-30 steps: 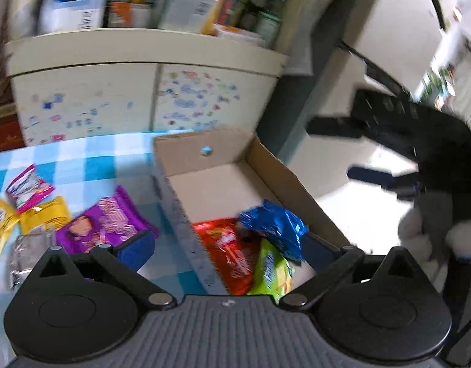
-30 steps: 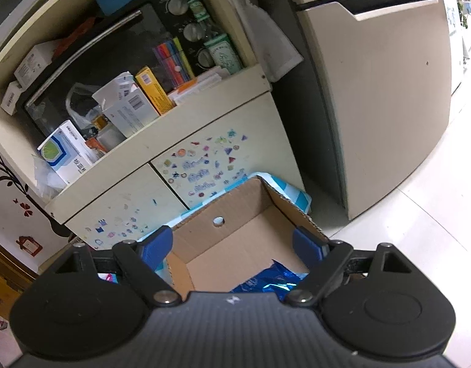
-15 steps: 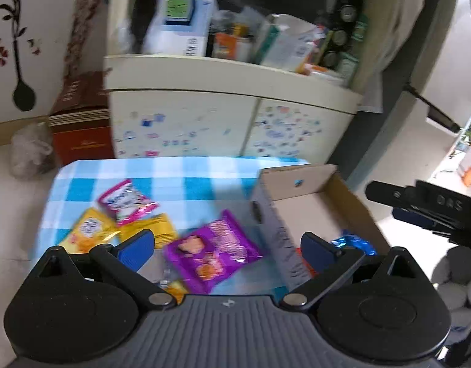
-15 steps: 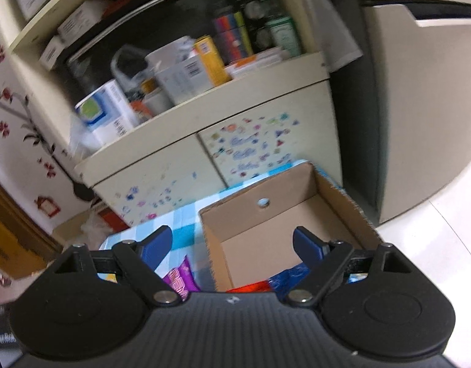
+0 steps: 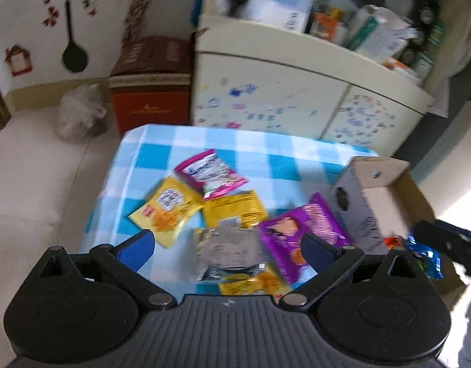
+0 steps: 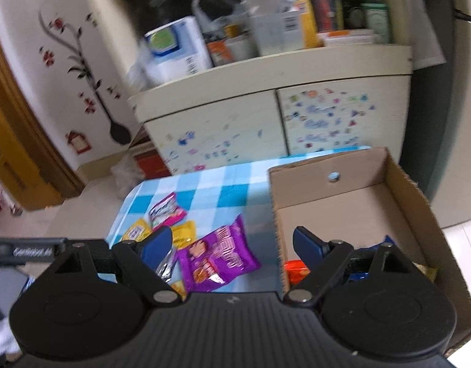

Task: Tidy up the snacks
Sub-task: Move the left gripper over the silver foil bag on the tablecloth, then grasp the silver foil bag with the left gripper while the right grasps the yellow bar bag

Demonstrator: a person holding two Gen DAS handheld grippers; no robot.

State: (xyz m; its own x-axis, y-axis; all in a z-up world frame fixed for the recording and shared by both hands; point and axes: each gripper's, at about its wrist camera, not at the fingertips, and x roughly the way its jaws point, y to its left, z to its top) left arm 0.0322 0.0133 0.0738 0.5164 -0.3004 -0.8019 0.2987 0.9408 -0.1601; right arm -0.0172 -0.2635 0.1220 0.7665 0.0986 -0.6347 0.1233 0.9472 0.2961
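1. From the left wrist view, the left gripper is seen spread wide with nothing held between its blue-tipped fingers, hanging above the blue-and-white checked tablecloth.
2. Loose snacks are spread on the cloth: a pink-edged white packet lies farthest away, overlapping a yellow packet with a white label to its left and a plain yellow packet below it.
3. A crumpled silver foil packet is seen between the fingers, touching a purple snack bag on its right; another yellow packet sits partly under the foil, nearest the camera.
4. The open brown cardboard box stands at the right edge of the cloth, just beside the purple bag; a shiny blue packet and a bit of red wrapper are seen inside it.
5. From the right wrist view, the right gripper is likewise spread wide and empty, straddling the box's left wall.
6. The purple snack bag is seen on the cloth between the fingers, beside the box.
7. Inside the box, a red packet and a blue packet are partly hidden behind the right finger.
8. A cream cabinet with stickers on its doors stands behind the table.
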